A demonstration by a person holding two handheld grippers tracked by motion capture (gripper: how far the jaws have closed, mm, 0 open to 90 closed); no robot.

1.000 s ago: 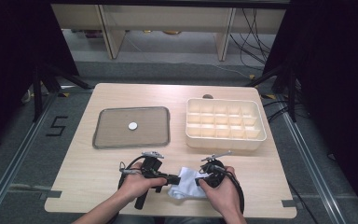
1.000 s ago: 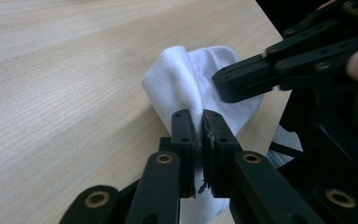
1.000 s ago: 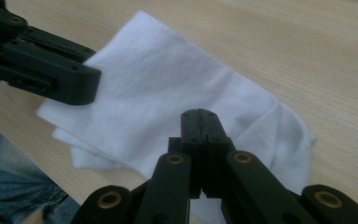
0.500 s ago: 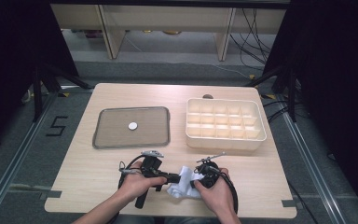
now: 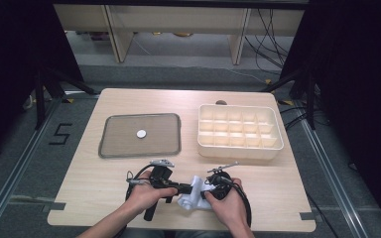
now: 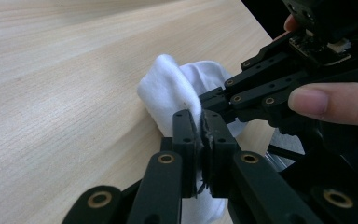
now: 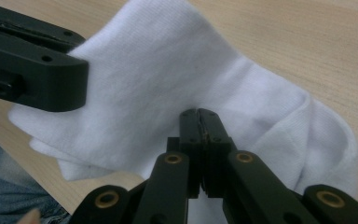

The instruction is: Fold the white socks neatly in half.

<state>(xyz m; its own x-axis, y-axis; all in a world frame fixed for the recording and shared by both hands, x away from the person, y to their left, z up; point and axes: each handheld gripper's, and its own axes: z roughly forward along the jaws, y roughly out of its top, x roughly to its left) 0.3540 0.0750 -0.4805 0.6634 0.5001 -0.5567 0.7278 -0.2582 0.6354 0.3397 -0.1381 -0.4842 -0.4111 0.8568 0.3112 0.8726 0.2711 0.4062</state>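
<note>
Your left gripper (image 5: 187, 188) clenched on white sock (image 5: 192, 194); your right gripper (image 5: 207, 191) clenched on same sock. Sock at near table (image 5: 104, 191) edge, between your hands. Grey tray (image 5: 110, 148) with white disc (image 5: 141, 133) and compartment box (image 5: 240, 147) farther back, well apart. Nothing blocks sock.

A wooden table (image 5: 104, 198) bears a grey tray (image 5: 173, 130), a compartment box (image 5: 238, 147) and perhaps a sock (image 5: 194, 196).

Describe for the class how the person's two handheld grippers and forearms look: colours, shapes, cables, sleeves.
Both the left gripper and right gripper are black, with flat linkage bars pinned by brass-coloured rivets. Each carries a grey three-cornered plate on top and trails a looping black cable. The forearms are bare, no sleeves in view.
</note>
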